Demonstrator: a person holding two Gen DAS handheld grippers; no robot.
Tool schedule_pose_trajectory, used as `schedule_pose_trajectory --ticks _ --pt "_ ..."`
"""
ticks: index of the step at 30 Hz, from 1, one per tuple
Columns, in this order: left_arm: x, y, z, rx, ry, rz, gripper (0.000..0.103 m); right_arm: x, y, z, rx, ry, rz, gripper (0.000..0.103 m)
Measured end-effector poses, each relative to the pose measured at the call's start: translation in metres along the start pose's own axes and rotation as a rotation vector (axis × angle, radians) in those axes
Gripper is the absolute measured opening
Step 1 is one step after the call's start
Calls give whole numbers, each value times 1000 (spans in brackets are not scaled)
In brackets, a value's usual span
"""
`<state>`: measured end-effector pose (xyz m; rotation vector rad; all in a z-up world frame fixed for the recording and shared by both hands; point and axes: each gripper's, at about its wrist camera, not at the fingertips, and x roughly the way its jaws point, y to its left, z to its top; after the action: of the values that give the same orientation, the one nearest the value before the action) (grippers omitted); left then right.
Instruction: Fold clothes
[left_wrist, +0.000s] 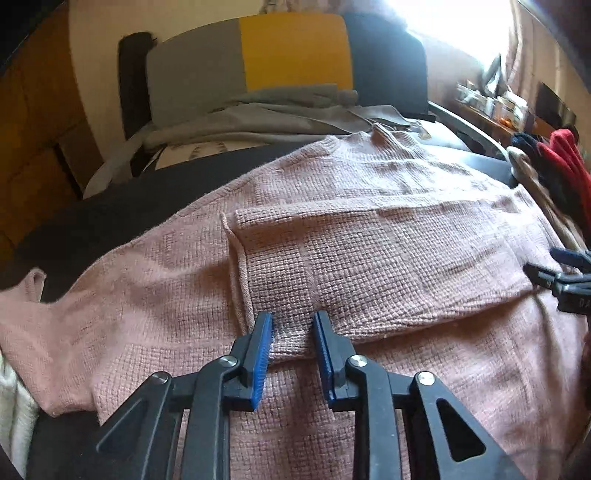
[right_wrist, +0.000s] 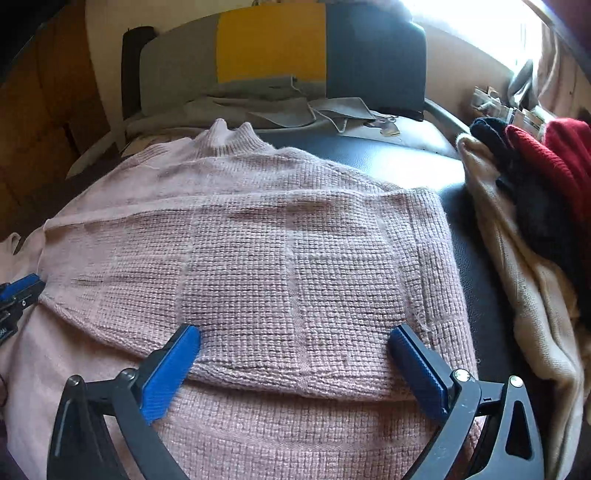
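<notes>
A pink knit sweater (left_wrist: 369, 236) lies flat on a black padded surface (right_wrist: 406, 155), collar at the far end, one sleeve (right_wrist: 295, 280) folded across its body. In the left wrist view my left gripper (left_wrist: 292, 330) sits low over the sleeve's cuff end, its blue pads (left_wrist: 263, 343) close together with a raised ridge of the cuff pinched between them. In the right wrist view my right gripper (right_wrist: 294, 334) stands wide open, its fingertips resting on the folded sleeve near the sleeve's near edge with nothing held. Each gripper also shows at the edge of the other's view: right gripper (left_wrist: 565, 277), left gripper (right_wrist: 18, 291).
A pile of beige, black and red clothes (right_wrist: 528, 206) lies to the right of the sweater. Behind stands a chair with a grey, yellow and dark blue back (left_wrist: 291, 51), with grey garments (left_wrist: 258, 118) on its seat. White fabric (left_wrist: 14, 406) hangs at the near left.
</notes>
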<state>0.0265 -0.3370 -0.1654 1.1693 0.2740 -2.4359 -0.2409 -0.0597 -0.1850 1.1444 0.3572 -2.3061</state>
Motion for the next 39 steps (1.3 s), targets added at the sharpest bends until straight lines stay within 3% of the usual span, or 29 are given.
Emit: schedule_pose_trajectory --ticks 8,12,14,18,21,23,25,27,30,33,36,39 --pt "-70 56 -28 -331 -80 -170 27 -17 11 -7 -54 -72 -78 103" --pt "-110 114 -74 -445 -107 -85 28 -44 24 -15 -120 -158 -82 103" --pt "-126 147 -98 -500 -110 -27 28 -59 35 -25 -143 -176 -29 103" --pt "-151 207 -135 -623 -127 40 29 -72 57 -50 -168 -143 49 103" --pt "-155 232 -144 -716 -147 -38 29 -73 70 -65 -183 -103 82 103" --pt "-149 242 -146 -792 -146 -165 29 -64 77 -72 -188 -62 75 103" --pt "-138 243 -142 -820 -144 -190 30 -61 77 -74 -178 -47 83 103" --pt "-125 239 -128 -796 -142 -133 30 -60 73 -74 -156 -36 104 103" --pt "-107 234 -106 -781 -163 -125 35 -58 71 -73 -149 -35 110 103" --pt "-86 226 -79 -735 -149 57 35 -58 73 -73 -153 -35 106 103" --pt "-63 226 -67 -736 -80 238 36 -57 71 -71 -153 -35 109 103" --pt "-38 231 -63 -784 -5 291 36 -55 72 -71 -151 -36 108 103"
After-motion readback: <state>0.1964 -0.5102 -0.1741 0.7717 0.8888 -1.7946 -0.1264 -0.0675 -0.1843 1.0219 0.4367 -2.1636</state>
